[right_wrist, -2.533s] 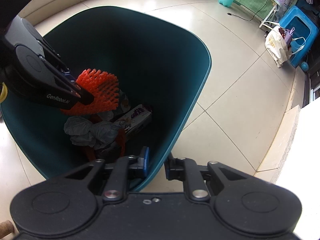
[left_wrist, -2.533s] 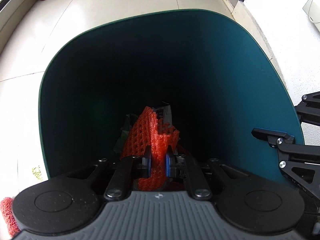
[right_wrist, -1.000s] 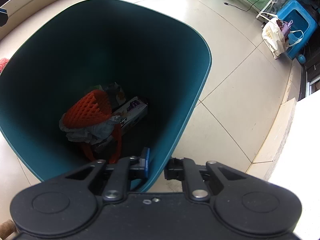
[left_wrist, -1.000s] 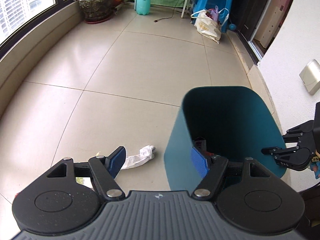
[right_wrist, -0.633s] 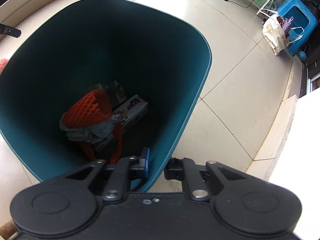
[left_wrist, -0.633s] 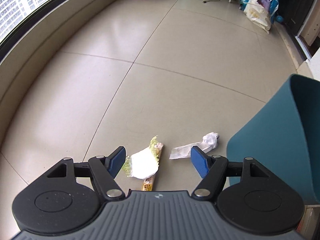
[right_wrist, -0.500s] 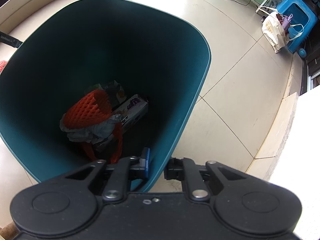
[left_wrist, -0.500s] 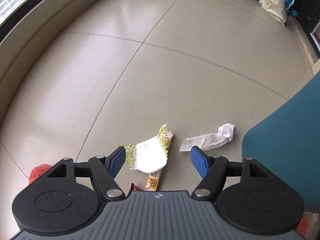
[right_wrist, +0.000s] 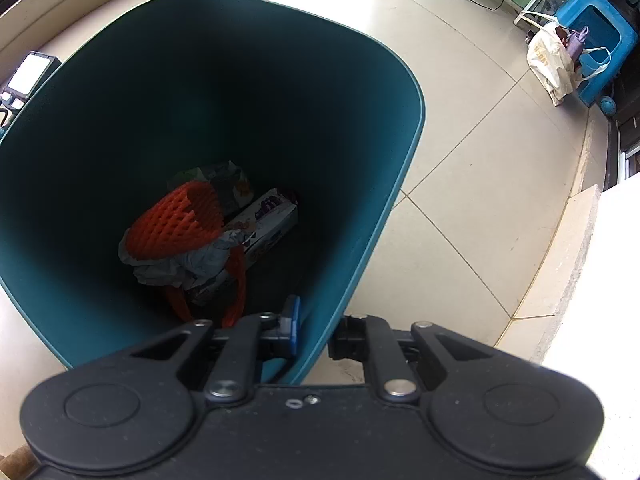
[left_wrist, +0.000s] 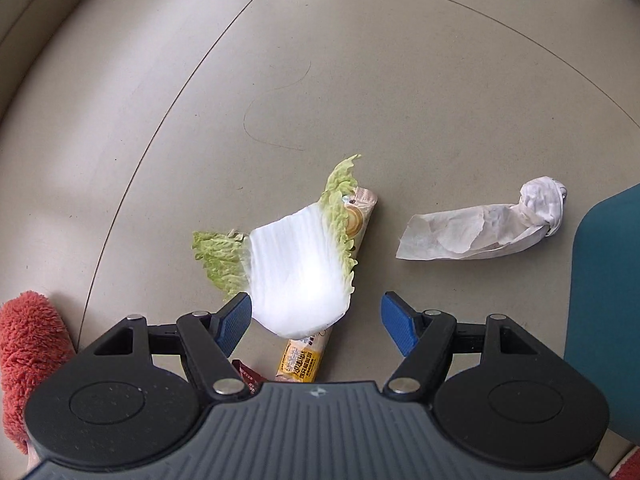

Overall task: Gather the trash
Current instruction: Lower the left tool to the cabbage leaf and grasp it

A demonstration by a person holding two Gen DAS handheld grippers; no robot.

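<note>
Pickup step in hand. Left tool [left_wrist: 316,318] gapes wide, empty, cabbage leaf [left_wrist: 298,276] between its fingers. Right tool [right_wrist: 314,332] clenched on bin [right_wrist: 400,160] rim. Next: lower, close.

Cabbage leaf [left_wrist: 300,272]: one
Snack wrapper [left_wrist: 308,360]: one under the leaf
Twisted paper tissue [left_wrist: 480,232]: one
Teal bin [right_wrist: 360,208]: one
Orange foam net [right_wrist: 176,224]: one in the bin
Printed box [right_wrist: 268,216]: one in the bin

The beige tiled floor [left_wrist: 360,80] is crossed by thin grout lines. A cabbage leaf [left_wrist: 296,276] is laid over a snack wrapper [left_wrist: 304,364], a twisted paper tissue [left_wrist: 488,228] is seen just beside them, and the teal bin [right_wrist: 404,168] is stood nearby.
</note>
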